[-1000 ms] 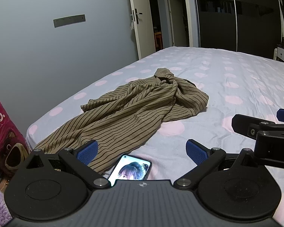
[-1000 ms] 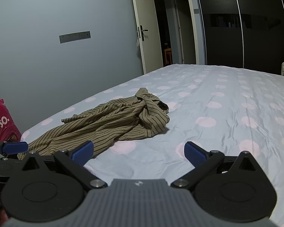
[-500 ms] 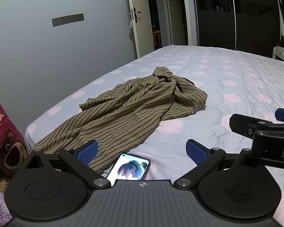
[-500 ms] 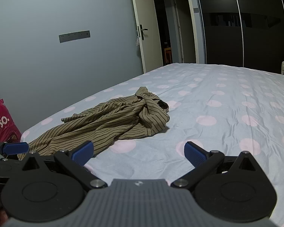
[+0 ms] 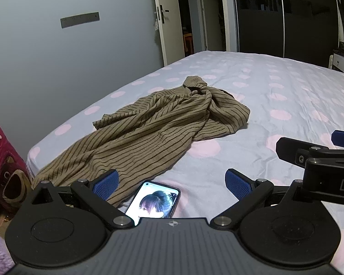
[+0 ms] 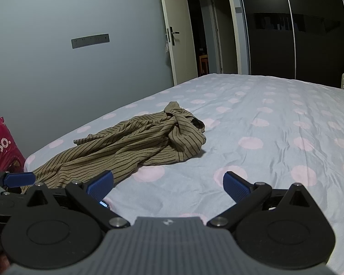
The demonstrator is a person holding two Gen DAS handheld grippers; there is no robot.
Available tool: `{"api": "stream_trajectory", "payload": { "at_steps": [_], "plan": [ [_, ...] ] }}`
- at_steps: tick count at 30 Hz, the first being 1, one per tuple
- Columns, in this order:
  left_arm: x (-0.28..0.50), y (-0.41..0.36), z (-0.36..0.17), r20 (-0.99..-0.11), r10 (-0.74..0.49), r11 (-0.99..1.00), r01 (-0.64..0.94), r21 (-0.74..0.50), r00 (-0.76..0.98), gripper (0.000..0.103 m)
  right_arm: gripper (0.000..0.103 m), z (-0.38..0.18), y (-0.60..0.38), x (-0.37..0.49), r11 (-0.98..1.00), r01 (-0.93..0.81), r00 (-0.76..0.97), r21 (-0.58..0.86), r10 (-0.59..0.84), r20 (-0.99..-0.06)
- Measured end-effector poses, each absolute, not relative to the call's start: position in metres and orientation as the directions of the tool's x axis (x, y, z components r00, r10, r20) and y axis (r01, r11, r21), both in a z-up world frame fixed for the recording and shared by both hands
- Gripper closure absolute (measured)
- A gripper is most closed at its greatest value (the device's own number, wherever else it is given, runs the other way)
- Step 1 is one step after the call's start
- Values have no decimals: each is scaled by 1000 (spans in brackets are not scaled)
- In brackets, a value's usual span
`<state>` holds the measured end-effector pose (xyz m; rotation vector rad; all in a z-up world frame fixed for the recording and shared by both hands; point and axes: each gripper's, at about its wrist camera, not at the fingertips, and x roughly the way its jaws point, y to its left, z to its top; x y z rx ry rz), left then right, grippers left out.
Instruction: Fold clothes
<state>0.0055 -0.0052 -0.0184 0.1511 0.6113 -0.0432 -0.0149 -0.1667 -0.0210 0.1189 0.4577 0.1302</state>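
A crumpled olive-brown garment with dark stripes (image 5: 153, 133) lies on the bed near its left edge; it also shows in the right wrist view (image 6: 135, 144). My left gripper (image 5: 172, 181) is open and empty, held low over the bed just short of the garment's near end. My right gripper (image 6: 168, 182) is open and empty, to the right of the left one and short of the garment. The right gripper's body also shows at the right in the left wrist view (image 5: 321, 158).
The bed has a pale sheet with pink dots (image 5: 275, 96). A lit phone (image 5: 154, 202) lies on the sheet between my left fingers. A red snack bag (image 5: 2, 160) stands beside the bed at left. A grey wall, an open door and dark wardrobes are behind.
Both grippers have shifted only slightly; the view has crept a little. The garment and phone have not moved.
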Motion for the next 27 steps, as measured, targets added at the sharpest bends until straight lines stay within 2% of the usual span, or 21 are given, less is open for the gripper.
{"api": "stream_trajectory", "payload": {
  "at_steps": [9,14,20,27],
  "plan": [
    [23,10,-23,-603,-21,994,80,71,798,2,1,-23,-166,1,988,-100,872,118,144,-467],
    [49,23,-27,-646,-48,992,111,58,762,2,1,-28,-167,29,990,-101,856,98,137,-499],
    [98,26,-30,-662,-34,977,164,135,748,2,1,-40,-177,78,989,-121,831,83,146,-537],
    [161,19,-42,-642,-88,965,224,134,761,2,1,-49,-188,139,987,-149,810,55,154,-566]
  ]
}}
